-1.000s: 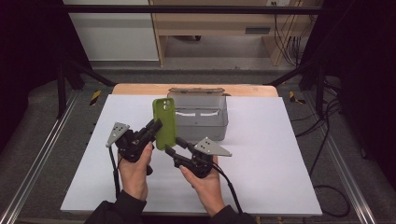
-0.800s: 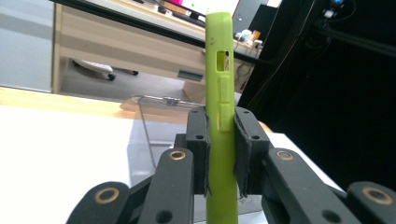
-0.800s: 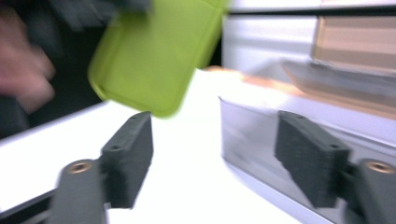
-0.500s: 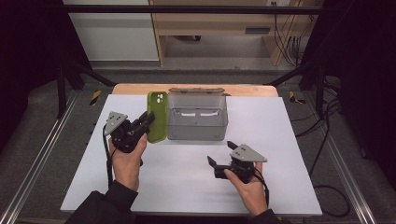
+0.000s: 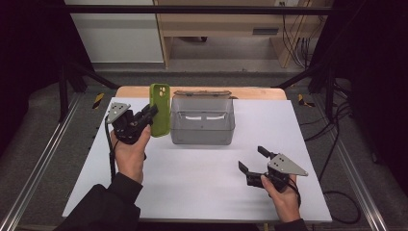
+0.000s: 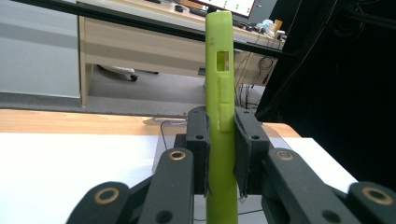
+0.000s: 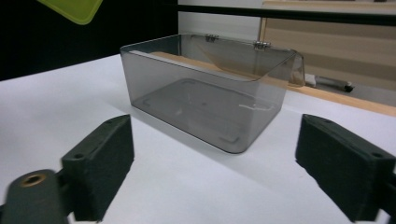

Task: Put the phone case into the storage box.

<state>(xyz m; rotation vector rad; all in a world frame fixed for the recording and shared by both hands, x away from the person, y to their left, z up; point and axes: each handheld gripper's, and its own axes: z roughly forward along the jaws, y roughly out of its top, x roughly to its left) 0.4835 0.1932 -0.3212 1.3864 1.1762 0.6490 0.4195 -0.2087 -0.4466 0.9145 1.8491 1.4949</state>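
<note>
Since a second ago, the right gripper (image 5: pixel 252 160) has let go of the green phone case (image 5: pixel 159 109) and drawn back to the near right of the white table (image 5: pixel 202 187); its jaws have just been opening and now stand wide apart with nothing between them. Only the left gripper (image 5: pixel 150 114) holds the phone case, clamped on its lower part, upright and lifted, just left of the clear grey box (image 5: pixel 203 120). That box sits at the far middle of the table, its lid open.
</note>
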